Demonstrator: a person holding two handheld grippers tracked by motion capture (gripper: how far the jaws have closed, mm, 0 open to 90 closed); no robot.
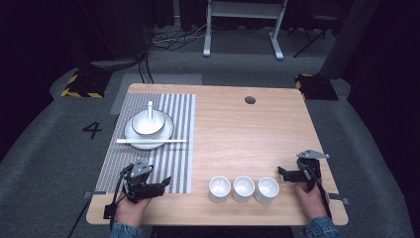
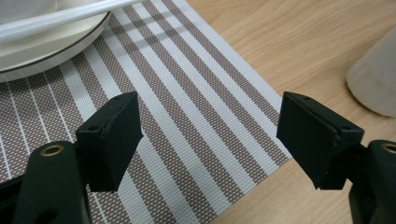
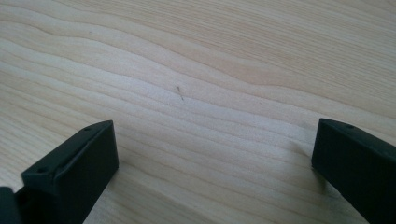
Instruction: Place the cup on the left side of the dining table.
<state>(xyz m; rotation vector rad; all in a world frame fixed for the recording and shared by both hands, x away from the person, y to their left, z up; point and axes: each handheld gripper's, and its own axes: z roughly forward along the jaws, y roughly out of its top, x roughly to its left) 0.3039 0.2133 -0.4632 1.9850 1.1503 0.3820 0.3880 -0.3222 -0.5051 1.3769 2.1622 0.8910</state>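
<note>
so it's a light wooden table point(image 1: 237, 139) with a striped placemat point(image 1: 176, 163) laid down its left side. on the far part of the mat sits a white plate point(image 1: 166, 133) with a white bowl point(image 1: 146, 123) on it, and a white spoon point(image 1: 150, 110) is standing in the bowl with the handle pointing away from the person. a pair of white chopsticks point(image 1: 151, 141) lies across the near rim of the plate, running left to right. three small white cups point(image 1: 243, 189) are lined up in a row on the bare wood near the front edge, just right of the mat and almost touching each other. the left gripper point(image 1: 159, 187) hovers over the near end of the mat, jaws spread wide with nothing between them; in the left gripper view its jaws frame the mat's edge and the nearest cup point(image 2: 373, 77) peeks in at the right. the right gripper point(image 1: 284, 172) sits over the wood just right of the cup row, also wide open and holding nothing, with plain wood grain under it in the right gripper view.
</note>
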